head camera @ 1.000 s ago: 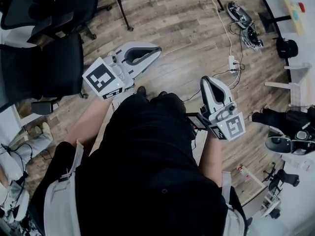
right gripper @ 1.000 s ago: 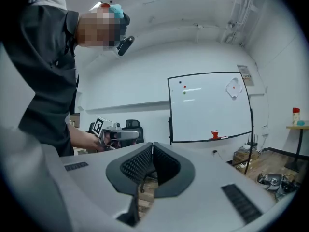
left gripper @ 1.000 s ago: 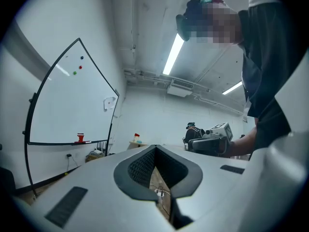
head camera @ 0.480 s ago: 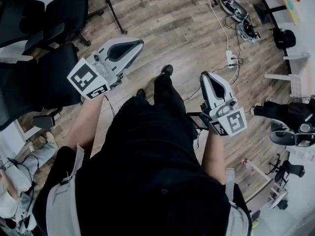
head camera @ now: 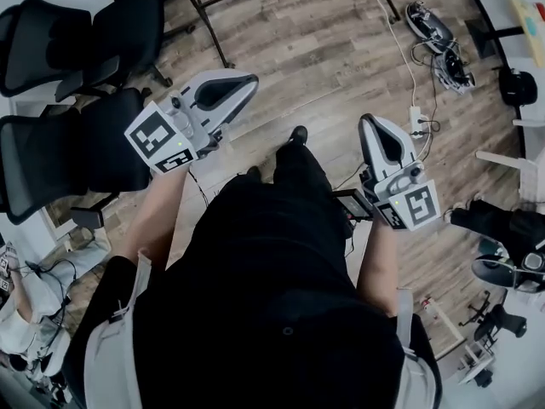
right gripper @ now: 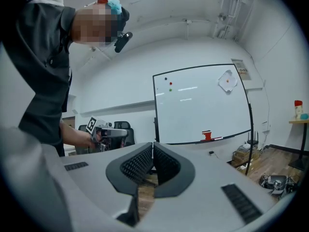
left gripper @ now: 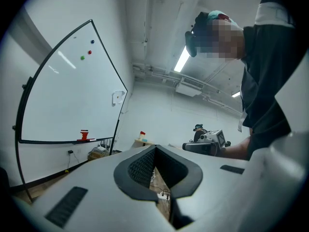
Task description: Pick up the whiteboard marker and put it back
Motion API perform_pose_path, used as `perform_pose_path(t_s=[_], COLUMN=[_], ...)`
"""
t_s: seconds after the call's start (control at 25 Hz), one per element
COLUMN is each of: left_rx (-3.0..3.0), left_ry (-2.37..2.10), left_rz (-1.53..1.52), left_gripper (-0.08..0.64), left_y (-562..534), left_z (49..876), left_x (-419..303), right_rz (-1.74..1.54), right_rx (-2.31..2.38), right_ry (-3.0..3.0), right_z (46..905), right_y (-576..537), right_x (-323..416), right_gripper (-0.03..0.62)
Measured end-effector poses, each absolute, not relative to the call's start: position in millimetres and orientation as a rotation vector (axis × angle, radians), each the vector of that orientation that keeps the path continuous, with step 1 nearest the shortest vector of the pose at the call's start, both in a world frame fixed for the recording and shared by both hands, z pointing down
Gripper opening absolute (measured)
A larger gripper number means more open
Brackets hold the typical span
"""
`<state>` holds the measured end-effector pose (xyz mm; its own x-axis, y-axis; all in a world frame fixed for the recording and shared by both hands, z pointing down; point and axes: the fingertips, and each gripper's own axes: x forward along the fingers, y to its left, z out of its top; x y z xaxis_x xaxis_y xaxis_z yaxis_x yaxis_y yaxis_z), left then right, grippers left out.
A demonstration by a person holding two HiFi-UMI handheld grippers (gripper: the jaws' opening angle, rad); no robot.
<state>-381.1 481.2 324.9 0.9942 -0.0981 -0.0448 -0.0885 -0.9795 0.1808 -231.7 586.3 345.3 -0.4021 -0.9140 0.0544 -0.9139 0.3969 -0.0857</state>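
The whiteboard (right gripper: pixel 203 103) stands ahead in the right gripper view, and off to the left as whiteboard (left gripper: pixel 67 95) in the left gripper view. A red block (right gripper: pixel 206 135) sits on its ledge, with a thin pale stick (right gripper: pixel 217 138) beside it that may be the marker. My left gripper (head camera: pixel 253 81) and right gripper (head camera: pixel 368 119) are held out over the wooden floor, well short of the board. The jaws of the left gripper (left gripper: pixel 155 148) and of the right gripper (right gripper: pixel 152 144) are both shut, with nothing between them.
Black office chairs (head camera: pixel 77 143) stand at the left. A power strip with cables (head camera: pixel 417 118) and shoes (head camera: pixel 434 28) lie on the floor at the right. The black legs of a stand (head camera: pixel 204 20) cross the top. A shelf with a red-capped bottle (right gripper: pixel 299 108) is right of the board.
The person has stepped forward across the floor, one foot now ahead. Both grippers came along with the body, the left one lifted a little, and stayed shut.
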Motion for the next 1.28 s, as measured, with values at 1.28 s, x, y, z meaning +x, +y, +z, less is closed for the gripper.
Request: perform_pose_path(t_s=[1.28], left_rx=[2.924], left_ry=[-0.069], left_rz=[-0.116], left_gripper=[0.012], left_y=[190.6], left_z=[292.7], left_x=[-148.1], right_rz=[-0.243], right_rx=[-1.525], right_ry=[2.851], right_z=[325.4], right_y=[262.9], right_x=[-33.1], right_gripper=[0.021])
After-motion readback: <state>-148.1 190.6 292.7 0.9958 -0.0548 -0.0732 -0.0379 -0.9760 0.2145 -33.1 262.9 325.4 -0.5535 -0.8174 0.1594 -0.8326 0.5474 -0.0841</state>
